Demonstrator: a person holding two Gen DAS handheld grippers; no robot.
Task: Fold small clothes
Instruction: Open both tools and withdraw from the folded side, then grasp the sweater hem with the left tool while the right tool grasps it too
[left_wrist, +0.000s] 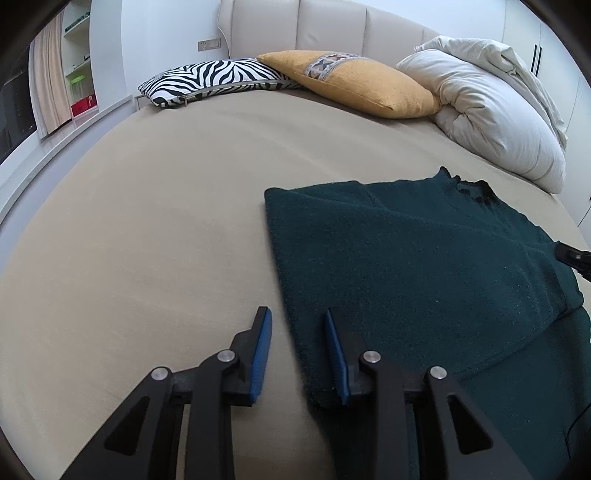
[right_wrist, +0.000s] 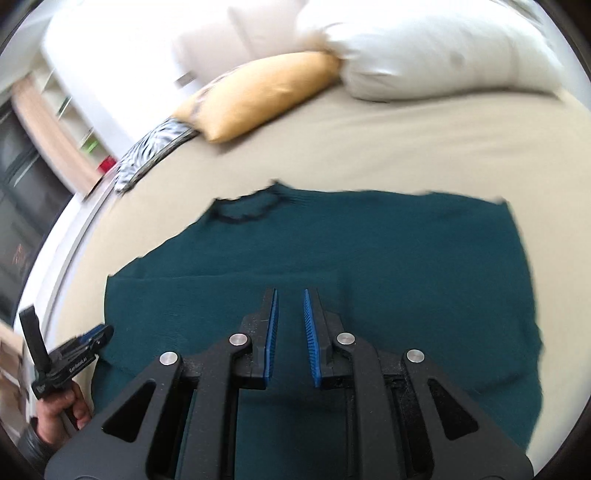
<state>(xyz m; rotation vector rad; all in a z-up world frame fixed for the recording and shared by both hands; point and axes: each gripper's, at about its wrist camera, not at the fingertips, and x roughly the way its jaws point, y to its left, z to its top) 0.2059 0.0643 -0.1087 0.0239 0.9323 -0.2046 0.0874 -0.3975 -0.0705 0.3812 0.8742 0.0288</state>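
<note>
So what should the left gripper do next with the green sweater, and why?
Probably close on the edge. The left gripper is open, and its fingers straddle the near left edge of the dark green sweater, which lies flat on the bed. The right gripper is open above the cloth, holding nothing.

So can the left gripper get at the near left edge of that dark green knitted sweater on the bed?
Probably yes. The left gripper is open and straddles the folded left edge of the dark green knitted sweater, one finger over the beige sheet, the other over the knit, with nothing between.
</note>
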